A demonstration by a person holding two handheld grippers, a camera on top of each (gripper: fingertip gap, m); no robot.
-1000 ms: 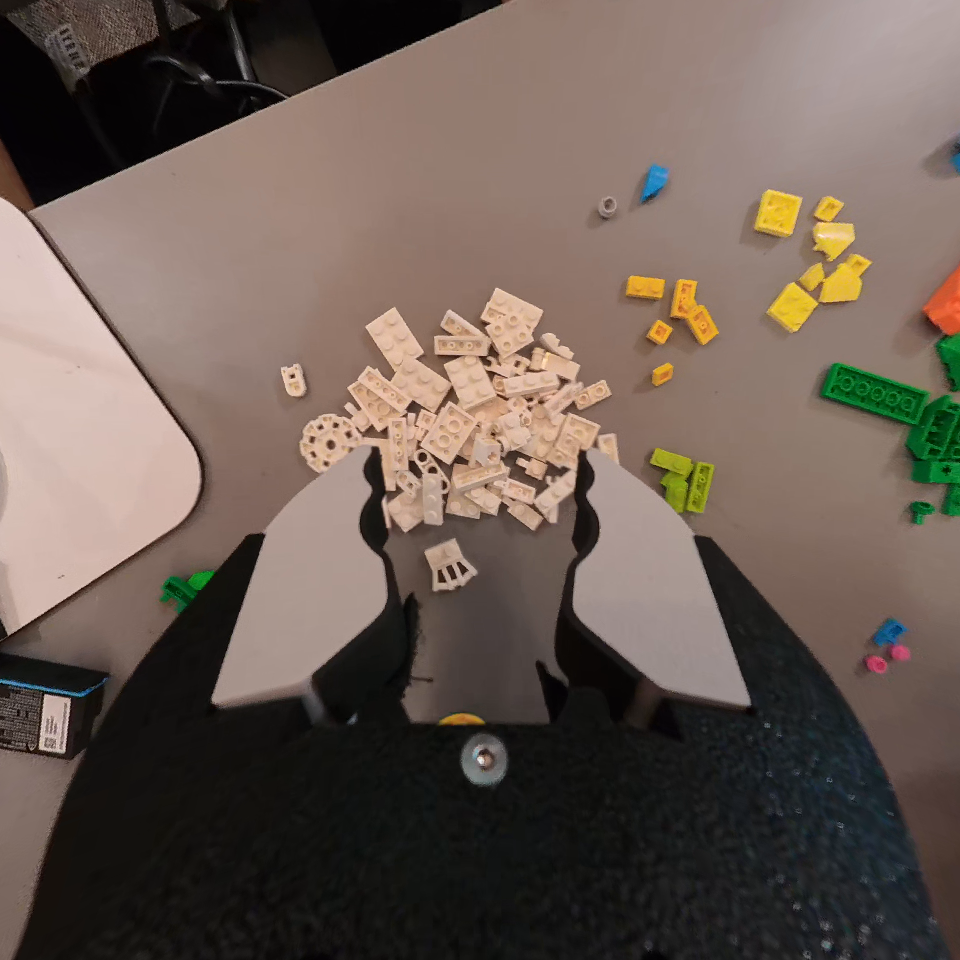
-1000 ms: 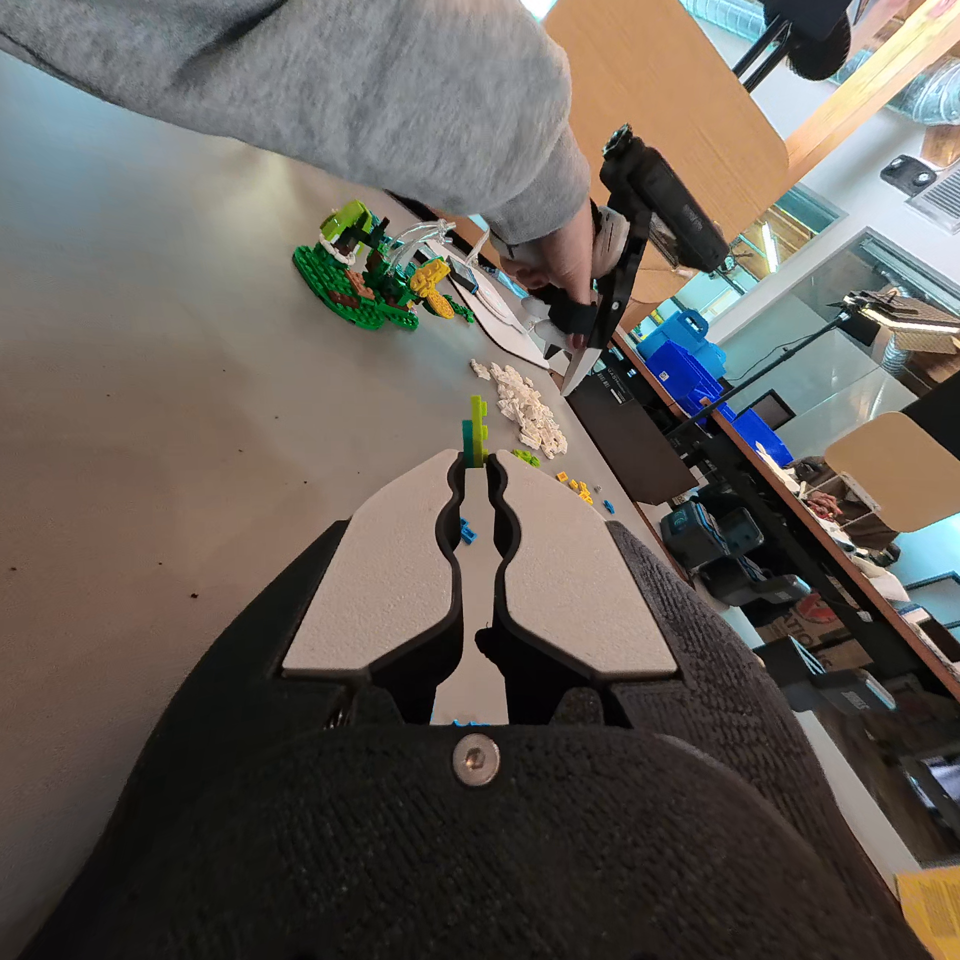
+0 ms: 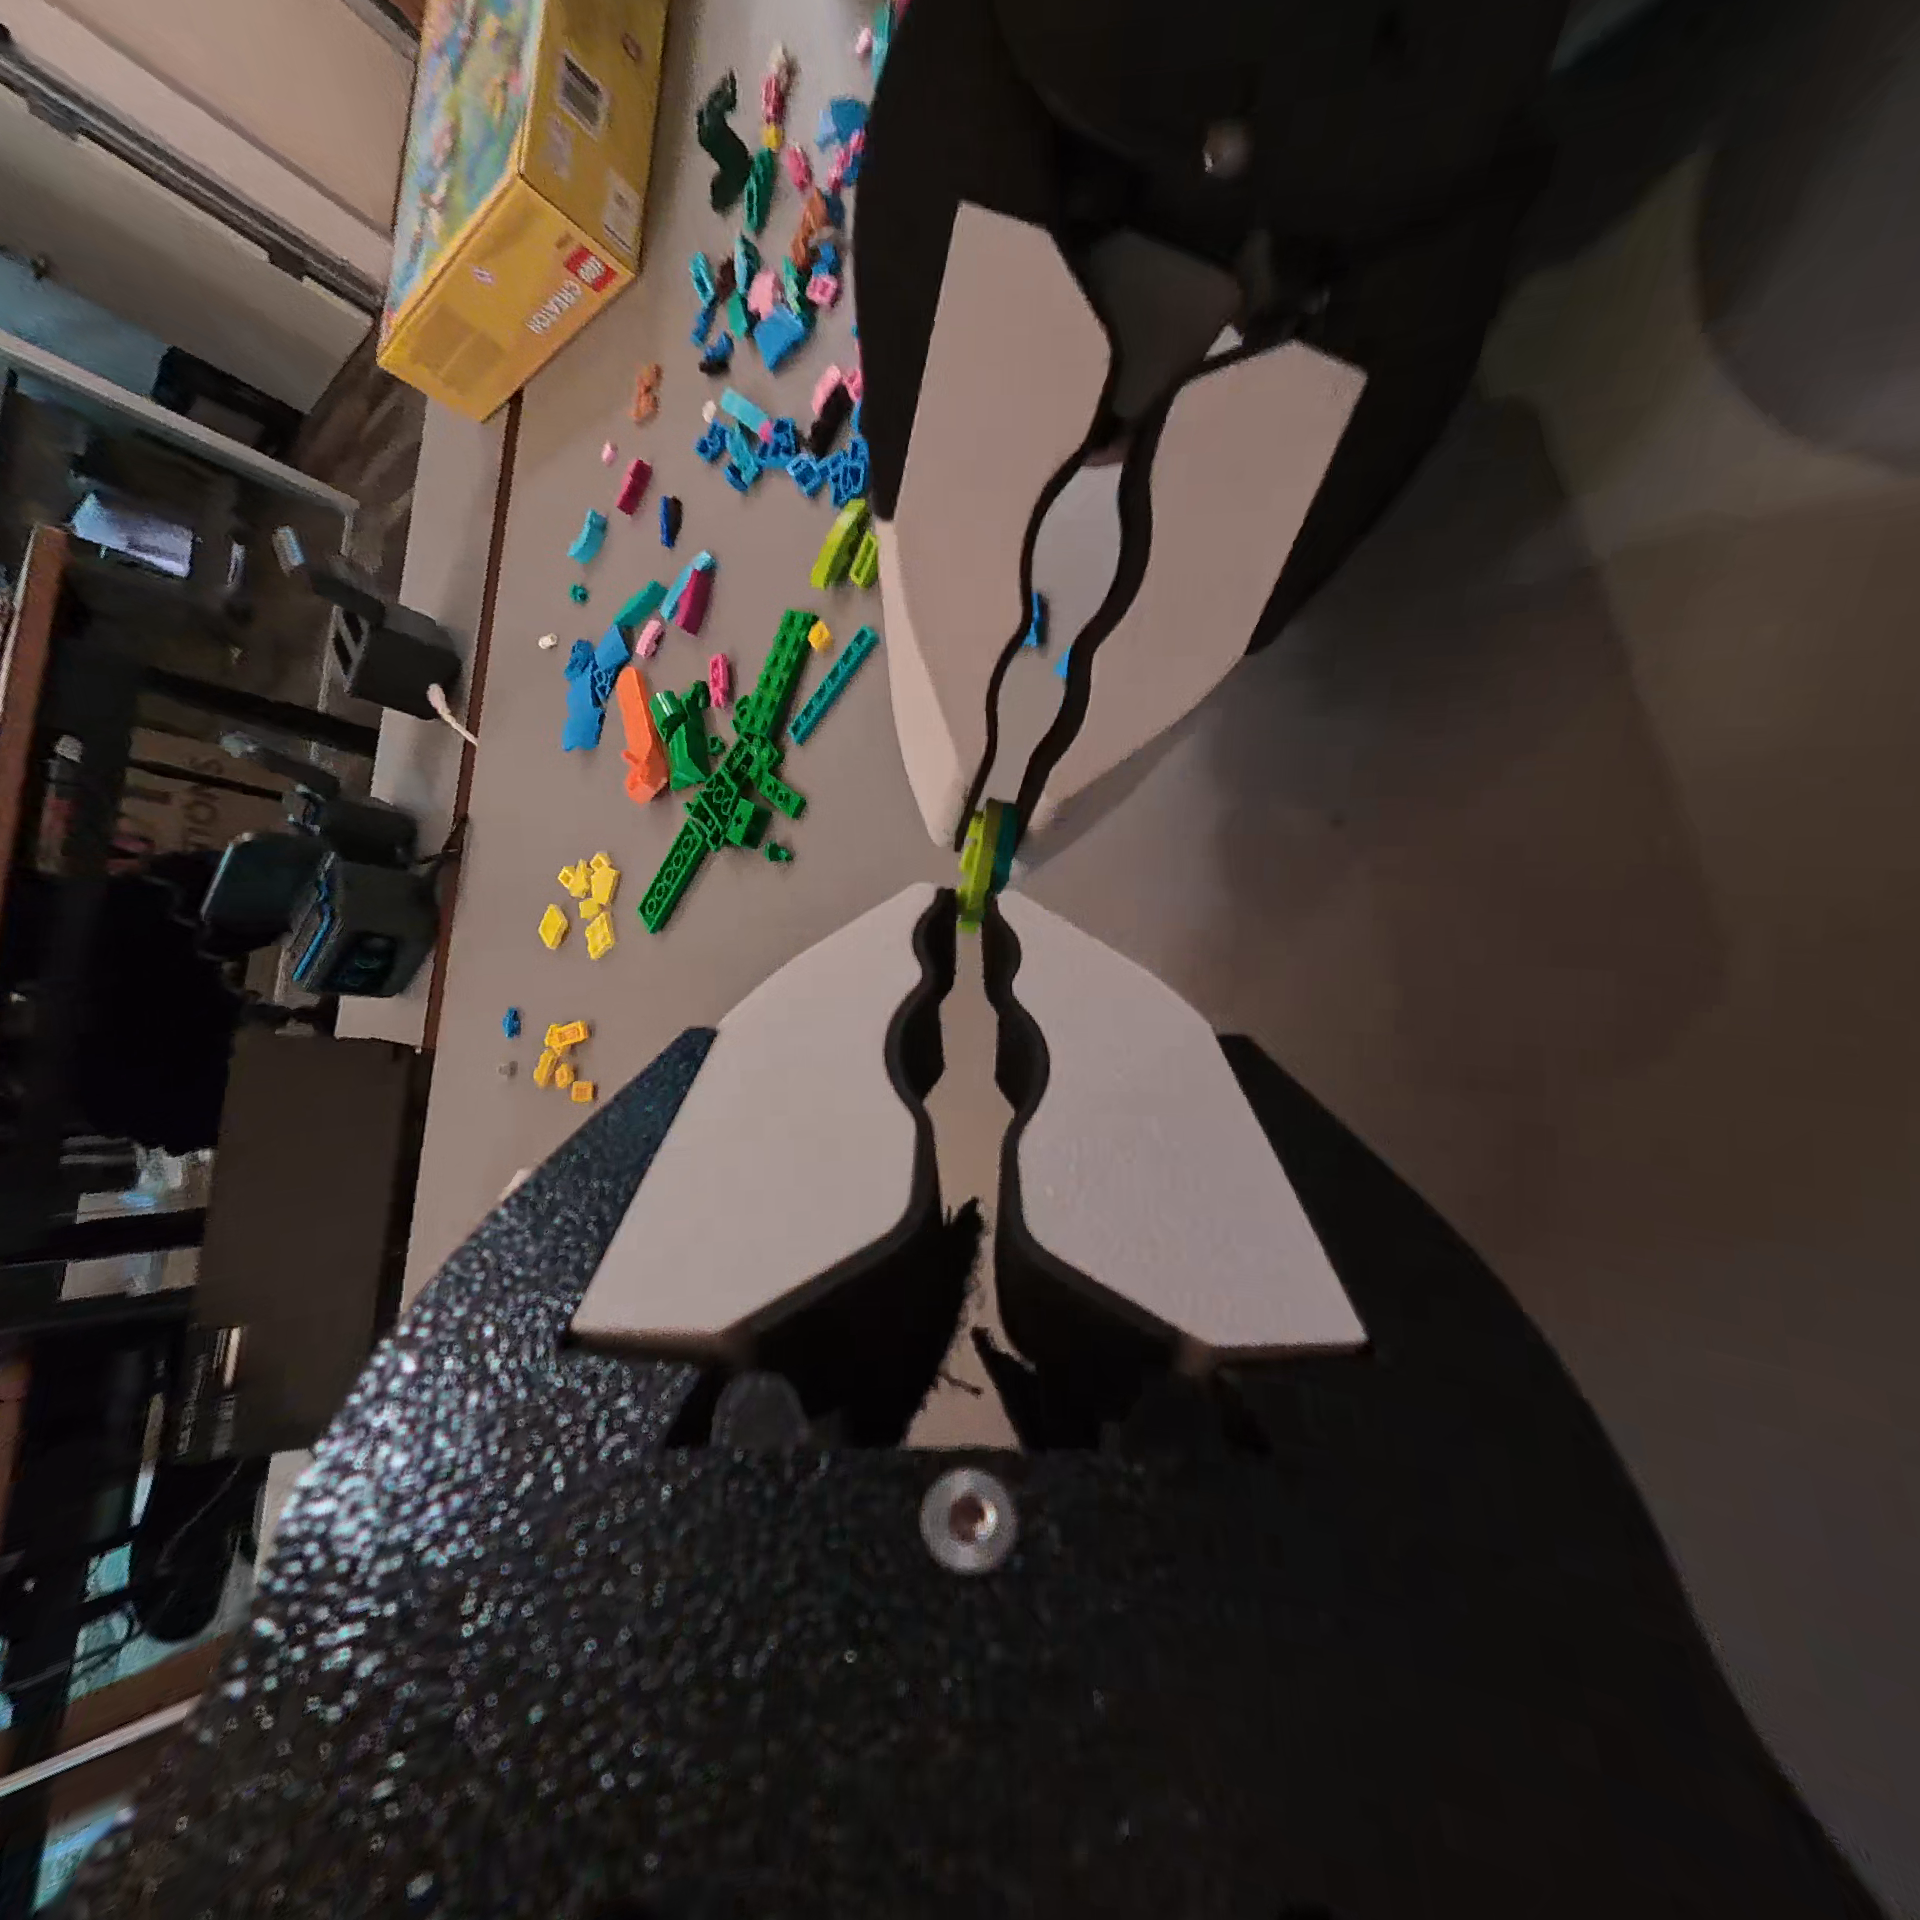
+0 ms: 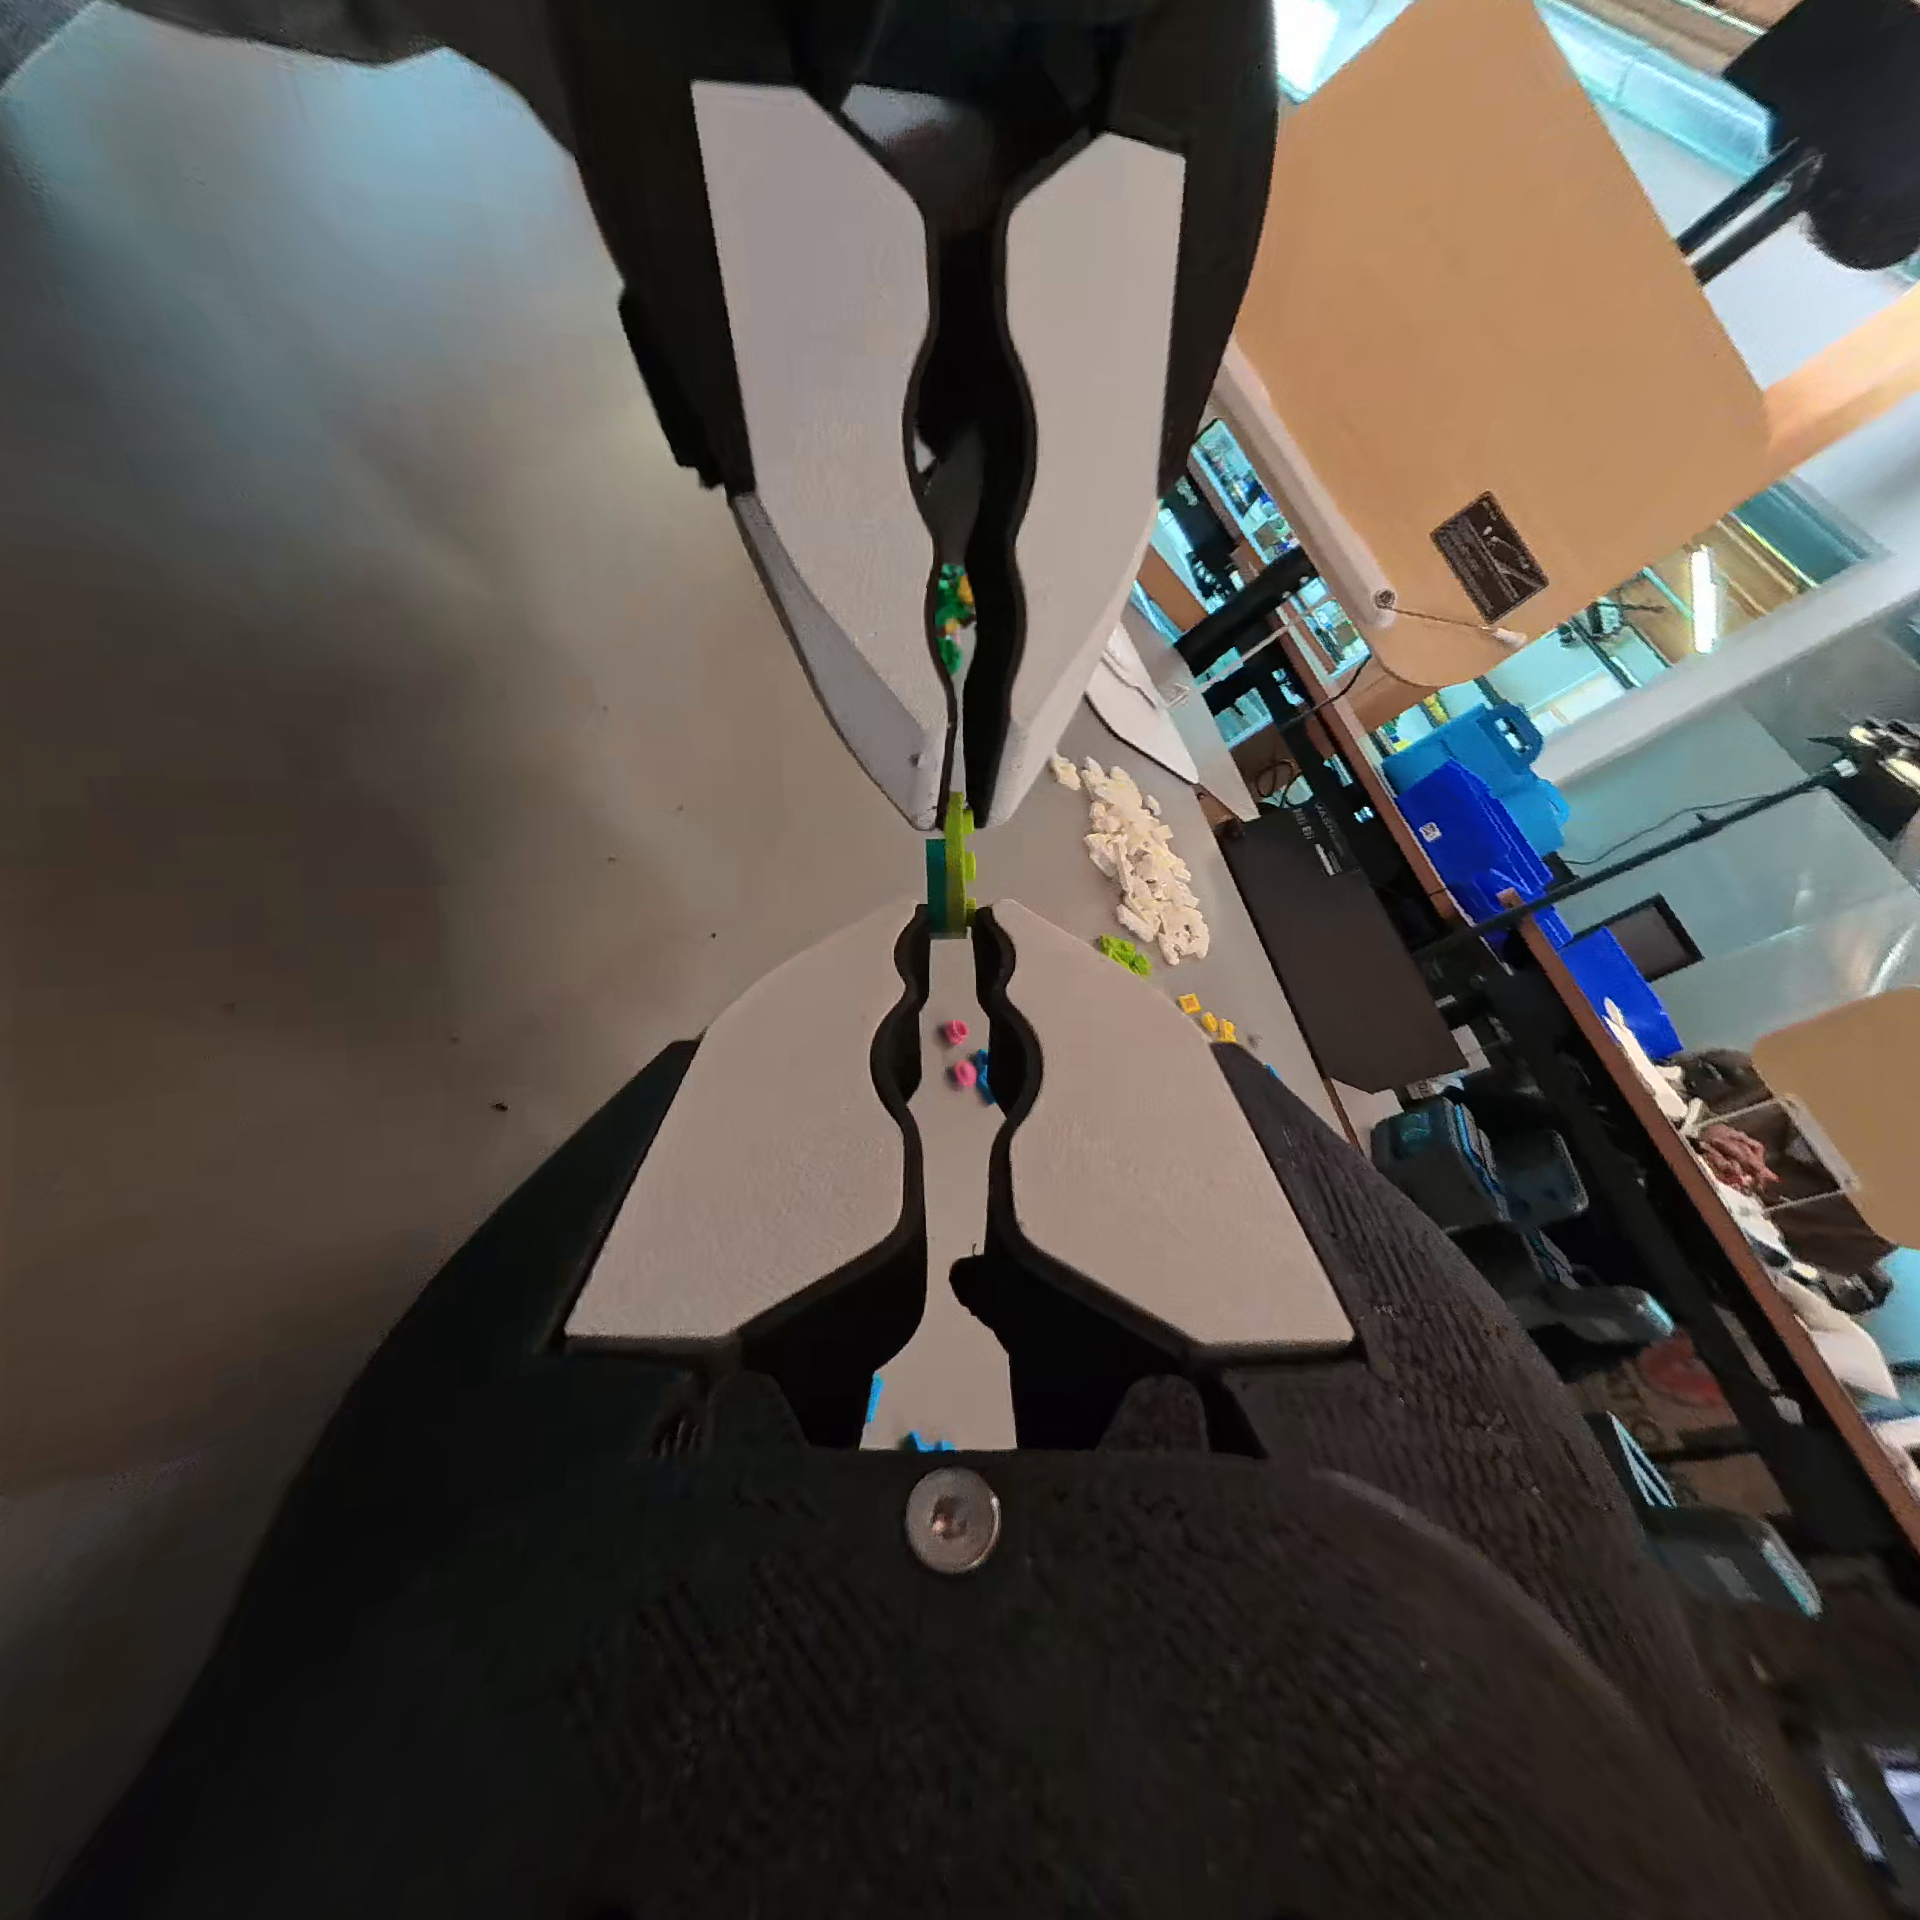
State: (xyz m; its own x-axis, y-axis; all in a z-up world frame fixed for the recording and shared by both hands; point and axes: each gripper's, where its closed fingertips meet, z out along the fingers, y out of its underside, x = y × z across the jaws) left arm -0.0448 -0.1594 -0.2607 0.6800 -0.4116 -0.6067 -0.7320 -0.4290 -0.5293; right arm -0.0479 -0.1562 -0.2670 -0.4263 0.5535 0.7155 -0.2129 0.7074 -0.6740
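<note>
My left claw (image 3: 966, 920) and right claw (image 4: 951, 920) meet tip to tip above the table (image 4: 364, 727), both clenched on one small stack (image 4: 951, 883) of two plates, lime and teal.

Dim, motion-blurred, fisheye-warped edges

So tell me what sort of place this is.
Probably a workshop or lab bench used for brick building: loose toy bricks sorted by colour on a grey table, a yellow box, blue bins behind.
</note>
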